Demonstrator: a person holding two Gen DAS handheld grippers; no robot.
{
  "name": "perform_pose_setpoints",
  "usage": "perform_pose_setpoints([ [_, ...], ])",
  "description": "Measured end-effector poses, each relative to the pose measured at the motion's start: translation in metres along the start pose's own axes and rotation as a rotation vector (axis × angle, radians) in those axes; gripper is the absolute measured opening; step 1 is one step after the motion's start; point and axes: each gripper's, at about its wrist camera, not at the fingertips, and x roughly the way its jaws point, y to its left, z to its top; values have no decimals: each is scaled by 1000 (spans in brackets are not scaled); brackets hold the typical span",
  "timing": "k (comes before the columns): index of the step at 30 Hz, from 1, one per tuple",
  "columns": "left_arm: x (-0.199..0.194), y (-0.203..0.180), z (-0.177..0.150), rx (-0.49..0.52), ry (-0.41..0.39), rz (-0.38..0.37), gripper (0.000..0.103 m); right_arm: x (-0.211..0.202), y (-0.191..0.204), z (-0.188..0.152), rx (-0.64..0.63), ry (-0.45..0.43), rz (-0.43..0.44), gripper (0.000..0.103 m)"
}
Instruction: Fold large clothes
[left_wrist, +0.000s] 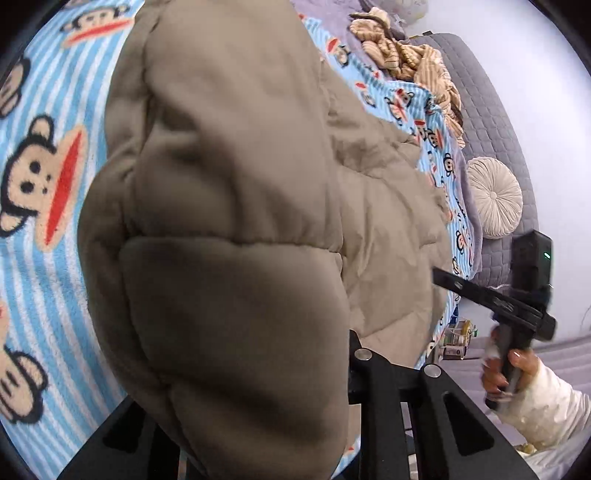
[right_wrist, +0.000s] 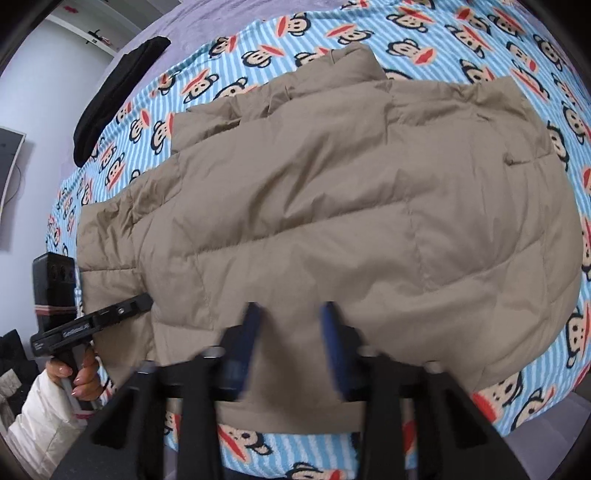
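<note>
Jacket: The tan padded jacket (right_wrist: 332, 206) lay spread flat on the bed's monkey-print blanket (right_wrist: 461, 33), near edge towards me.
Right tool: My right tool (right_wrist: 290, 321) was pressed in on a fold at the jacket's near edge. Its blue fingers (right_wrist: 251, 325) were blurred, with fabric filling the gap between them.
Left tool: My left tool (right_wrist: 146, 299) had its tip at the jacket's left edge. I could not tell whether it was spread or pinching.
In the way: In the left wrist view a puffy bulge of jacket filled the middle and hid that tool's fingers entirely.
Around, left wrist only: I saw a striped tan heap of clothes (left_wrist: 406, 55), a round pleated cushion (left_wrist: 495, 195), grey quilted padding (left_wrist: 491, 122), and the right hand (left_wrist: 506, 369) in a white sleeve (left_wrist: 550, 406).
Around, right wrist only: I saw a black garment (right_wrist: 118, 96) at the blanket's far left edge, the left hand (right_wrist: 79, 373), and the jacket's whole outline.
</note>
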Motion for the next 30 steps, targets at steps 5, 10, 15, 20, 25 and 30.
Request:
perform_pose_setpoints([
  [5,-25,-58,-4,14,-61,39,26,18,-7,28,-55,-64,22,16],
  [10,-24,-134,-4,18,-89,45,26,49,-15,53,-78,-36,70,16],
  [15,18,-217,15,50,-63,108,27,76,-31,67,-54,22,156,12],
  [20,66,-275,32,158,2,155,51,86,-52,70,-6,52,265,7],
  [25,96,-301,47,174,92,33,74,76,-77,71,91,111,376,7],
  [30,134,-311,60,187,174,-84,74,22,-133,55,169,35,405,11],
])
